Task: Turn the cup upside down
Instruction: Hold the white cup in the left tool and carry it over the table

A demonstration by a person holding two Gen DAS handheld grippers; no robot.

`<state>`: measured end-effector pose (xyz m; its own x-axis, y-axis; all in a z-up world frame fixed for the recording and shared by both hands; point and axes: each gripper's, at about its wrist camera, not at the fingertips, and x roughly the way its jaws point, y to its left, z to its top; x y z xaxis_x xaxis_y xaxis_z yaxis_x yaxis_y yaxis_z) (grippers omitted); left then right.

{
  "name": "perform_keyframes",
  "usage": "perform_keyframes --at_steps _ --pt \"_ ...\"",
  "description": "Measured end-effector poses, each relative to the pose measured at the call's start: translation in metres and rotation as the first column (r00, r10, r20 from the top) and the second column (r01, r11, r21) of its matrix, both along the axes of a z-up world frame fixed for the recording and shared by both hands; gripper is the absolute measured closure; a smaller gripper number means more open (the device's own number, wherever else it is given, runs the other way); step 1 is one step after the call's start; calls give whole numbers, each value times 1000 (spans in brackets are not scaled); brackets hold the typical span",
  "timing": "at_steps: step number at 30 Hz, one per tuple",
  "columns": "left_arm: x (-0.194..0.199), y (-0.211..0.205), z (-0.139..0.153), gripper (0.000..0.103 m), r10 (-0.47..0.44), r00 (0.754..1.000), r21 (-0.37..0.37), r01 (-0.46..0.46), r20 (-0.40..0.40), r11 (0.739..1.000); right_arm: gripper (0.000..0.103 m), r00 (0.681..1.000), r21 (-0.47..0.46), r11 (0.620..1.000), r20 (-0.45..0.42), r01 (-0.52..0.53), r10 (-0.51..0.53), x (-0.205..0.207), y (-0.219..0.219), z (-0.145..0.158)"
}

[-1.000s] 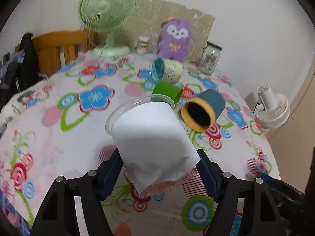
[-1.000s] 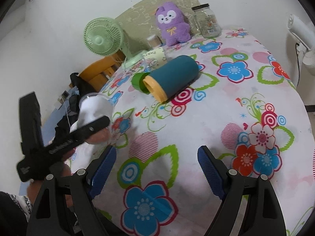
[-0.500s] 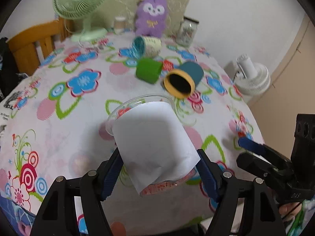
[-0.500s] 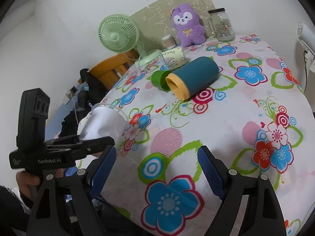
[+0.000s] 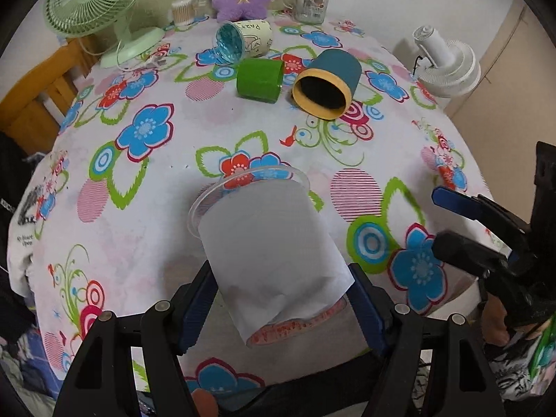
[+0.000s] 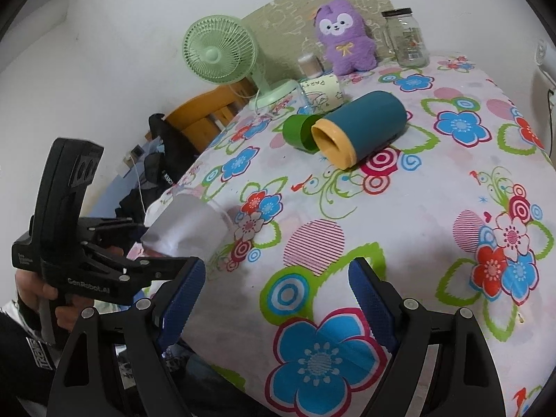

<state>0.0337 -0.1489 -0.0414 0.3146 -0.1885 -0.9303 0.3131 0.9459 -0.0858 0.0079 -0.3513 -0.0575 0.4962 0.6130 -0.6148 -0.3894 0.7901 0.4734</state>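
Gripping the clear plastic cup with white paper sleeve at lower centre, the left gripper clamps it, rim tilted away; right gripper jaws apart.

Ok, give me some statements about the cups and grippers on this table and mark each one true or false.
1. The left gripper grips the paper-wrapped clear cup. True.
2. The right gripper holds the teal cup. False: it is open and holds nothing.
3. The teal cup lies on its side. True.
4. The green cup stands upright. False: it lies on its side beside the teal cup.
5. The held cup rests upside down on the table. False: it is tilted, rim pointing away from the gripper.
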Motion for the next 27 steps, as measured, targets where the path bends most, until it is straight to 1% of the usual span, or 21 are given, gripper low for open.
perform_keyframes --at_steps 4,6,11,16,21,27 --pt "2 2 2 26 17 999 -10 -17 31 1000 17 1000 -17 1000 -2 -6 6 -2 3 -1" --pt "4 4 5 26 31 998 -14 -30 60 999 17 1000 -20 1000 -4 -7 7 -2 3 -3" --pt "7 11 6 25 77 990 -12 -77 120 997 17 1000 -25 1000 -16 -12 12 -1 5 -6" --pt "8 16 13 24 96 980 -5 -97 172 995 17 1000 -34 999 -18 -20 20 0 8 -7" --pt "6 17 21 20 94 976 -6 -95 198 995 17 999 -46 998 -20 -32 31 2 14 -8" --pt "3 17 25 20 87 971 5 -91 224 996 17 999 -52 998 -24 -41 40 2 18 -10"
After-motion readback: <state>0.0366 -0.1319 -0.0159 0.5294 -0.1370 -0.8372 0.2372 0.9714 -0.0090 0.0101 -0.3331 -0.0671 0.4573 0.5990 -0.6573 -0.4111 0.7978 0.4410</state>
